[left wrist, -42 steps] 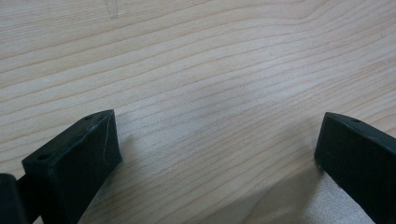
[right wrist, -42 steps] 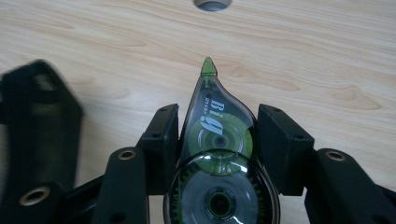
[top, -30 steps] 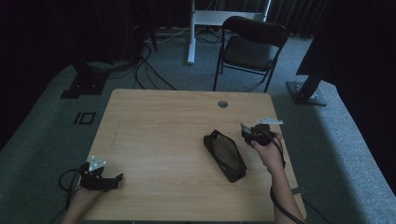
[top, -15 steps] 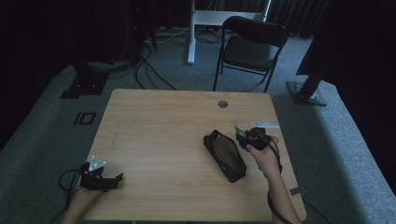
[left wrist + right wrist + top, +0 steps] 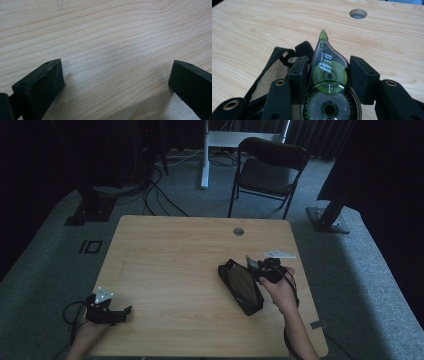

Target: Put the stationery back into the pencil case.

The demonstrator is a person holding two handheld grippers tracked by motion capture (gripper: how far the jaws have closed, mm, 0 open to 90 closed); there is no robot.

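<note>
Left gripper sits low at the near-left corner of the table, close to the near and left edges, jaws spread wide over bare wood with nothing between them. Right gripper is at the right side of the table, jaws partly closed and clamped on a correction tape dispenser; in the high view the right gripper is at the far end of the pouch. Dispenser is clear plastic with green reels and a green tip pointing away from the hand; white lettering on it reads "Big", smaller print beside it is too small to read. Black mesh pouch lies on the table just left of that gripper, lengthwise toward the near edge, open end under the jaws. Wide open wood in the centre and left between the two hands. Cable grommet hole near the far edge. Past the table: black folding chair, white desk leg, floor cables.
</note>
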